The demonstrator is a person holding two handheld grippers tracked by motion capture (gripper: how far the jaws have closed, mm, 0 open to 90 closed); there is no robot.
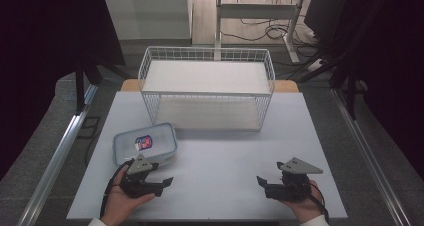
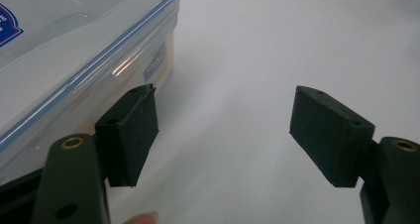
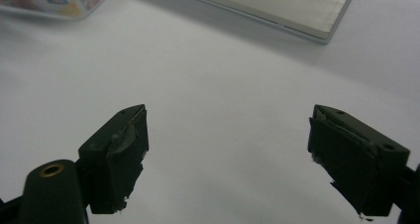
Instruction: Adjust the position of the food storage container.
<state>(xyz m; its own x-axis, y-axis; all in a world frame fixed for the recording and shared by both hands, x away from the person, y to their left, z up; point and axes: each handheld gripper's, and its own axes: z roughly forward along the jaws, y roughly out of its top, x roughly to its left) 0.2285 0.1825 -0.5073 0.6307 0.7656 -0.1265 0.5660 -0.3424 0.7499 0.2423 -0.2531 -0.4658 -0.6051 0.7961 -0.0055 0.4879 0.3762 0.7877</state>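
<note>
Box (image 1: 145, 145) lies on the table (image 1: 215, 156), near the left gripper (image 1: 162, 183); the right gripper (image 1: 267, 178) sits well apart. Left gripper view: jaws wide, empty, one pad (image 2: 131, 132) just beside the box (image 2: 74, 60). Right gripper view: jaws wide, holding nothing.

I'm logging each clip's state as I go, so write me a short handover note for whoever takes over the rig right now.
Left gripper: jaws open, nothing between them, resting low on the white table right beside the near edge of the plastic container; whether a jaw touches it I cannot tell.
Right gripper: jaws open and empty, over bare table at the near right.
Container: lid on, lying flat at the near left, in front of the wire shelf rack.
Rack: at the far side of the table, both shelves bare.
Done: nothing moved yet, by the look of it.
Left: probably grasp the container and place it on the rack.
</note>
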